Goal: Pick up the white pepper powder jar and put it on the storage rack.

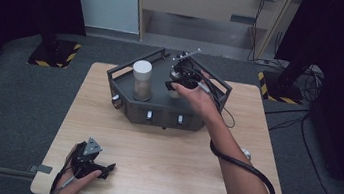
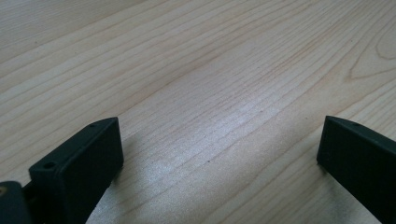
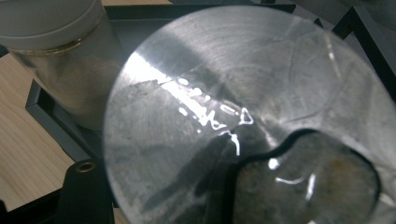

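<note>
Pinched between the fingers (image 3: 86, 186) of the right gripper (image 1: 178, 83) is a round, clear lid or disc (image 3: 243, 116), its scratched and glinting face turned toward the right gripper view, with a dark rounded cut-out near its lower edge; only one black finger shows at the lower left of that view, pressed against the disc's rim. In the high view the right gripper sits over the right half of a dark grey angular machine housing (image 1: 158, 110), the person's right forearm (image 1: 232, 160) reaching in from the lower right with the cable looped beneath it. Just beside the disc, to its left, stands an upright clear cylindrical jar (image 1: 142, 80) with a white cap, holding pale powder; the jar stands on the housing's top deck, inside its raised rail. Small switches line the housing's front face. Farther out, the left gripper (image 1: 100, 169) rests on the pale wooden table (image 2: 196, 84) near the front left corner, its fingers (image 2: 88, 158) spread wide with bare wood between them.
</note>
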The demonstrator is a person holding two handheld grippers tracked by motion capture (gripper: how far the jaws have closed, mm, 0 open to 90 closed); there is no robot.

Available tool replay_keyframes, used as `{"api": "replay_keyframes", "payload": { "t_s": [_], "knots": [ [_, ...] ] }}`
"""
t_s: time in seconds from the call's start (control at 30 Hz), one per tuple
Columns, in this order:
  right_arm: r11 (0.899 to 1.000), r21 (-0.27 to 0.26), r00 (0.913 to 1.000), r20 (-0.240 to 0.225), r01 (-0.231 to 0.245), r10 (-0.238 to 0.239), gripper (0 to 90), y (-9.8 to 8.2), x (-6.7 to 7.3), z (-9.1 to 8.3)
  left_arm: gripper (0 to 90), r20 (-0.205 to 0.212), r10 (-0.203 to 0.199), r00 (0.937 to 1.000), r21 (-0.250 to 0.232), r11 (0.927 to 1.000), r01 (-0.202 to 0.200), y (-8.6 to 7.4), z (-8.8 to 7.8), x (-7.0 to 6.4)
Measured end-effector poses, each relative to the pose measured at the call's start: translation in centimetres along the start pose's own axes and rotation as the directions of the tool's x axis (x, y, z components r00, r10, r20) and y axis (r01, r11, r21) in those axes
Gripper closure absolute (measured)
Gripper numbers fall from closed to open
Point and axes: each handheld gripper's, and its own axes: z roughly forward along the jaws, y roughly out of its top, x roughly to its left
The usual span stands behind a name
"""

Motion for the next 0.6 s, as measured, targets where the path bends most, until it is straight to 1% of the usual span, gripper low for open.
{"api": "replay_keyframes", "payload": {
  "t_s": [0.27,0.6],
  "knots": [
    [1.000,0.005,0.9999,0.006,-0.016,0.016,30.9,0.3,-0.3,0.9,0.0,0.000,0.001,1.0000,0.001,1.0000,-0.001,0.0,0.0,0.0],
    [0.999,0.021,0.9994,0.012,-0.034,0.034,30.9,0.0,-0.5,2.1,0.0,0.000,0.000,1.0000,0.001,1.0000,0.000,0.0,0.0,0.0]
  ]
}}
